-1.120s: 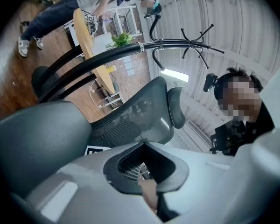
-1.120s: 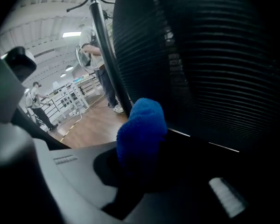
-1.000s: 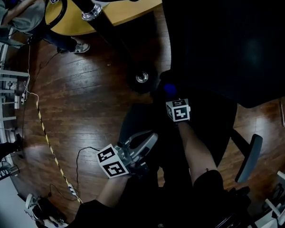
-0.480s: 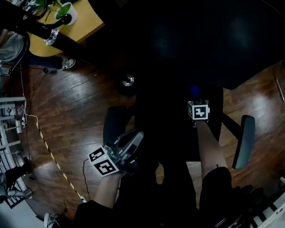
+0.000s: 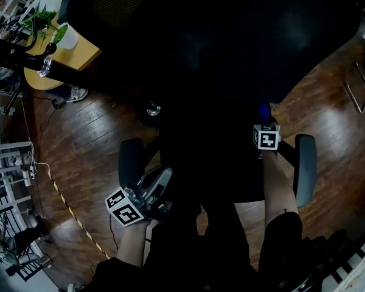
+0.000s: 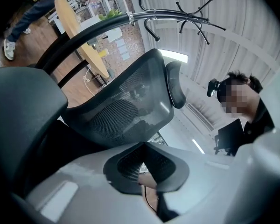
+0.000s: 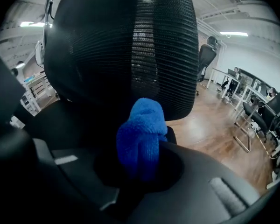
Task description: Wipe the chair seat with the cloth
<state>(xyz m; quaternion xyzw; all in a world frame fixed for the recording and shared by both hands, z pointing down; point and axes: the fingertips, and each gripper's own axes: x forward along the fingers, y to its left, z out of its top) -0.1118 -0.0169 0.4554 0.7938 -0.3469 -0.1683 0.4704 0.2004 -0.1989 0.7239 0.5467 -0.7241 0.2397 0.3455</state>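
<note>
Hanging beside the near left corner of the black office-chair seat (image 5: 213, 163), the left hand-held gripper (image 5: 162, 178) has its light grey jaws pressed together with nothing between them. It points up and away from the person, just beside the dark padded armrest (image 5: 131, 160) on that side.

Further out, the right hand-held gripper (image 7: 141, 169) is pinching a bunched blue fleece cloth (image 7: 142, 134). The cloth sticks straight out past the jaw tips, its long axis in line with the jaws and its rounded free end pointing at the black mesh backrest (image 7: 130, 41). From the head view it lies over the rear right part of the seat, near the other padded armrest (image 5: 305, 169) and close under the backrest — the dark seat hides whether it is touching.

Beyond the chair lie dark wooden floorboards (image 5: 79, 139), then a round pale wooden counter (image 5: 73, 56) carrying a green plant in a white pot (image 5: 64, 35).
</note>
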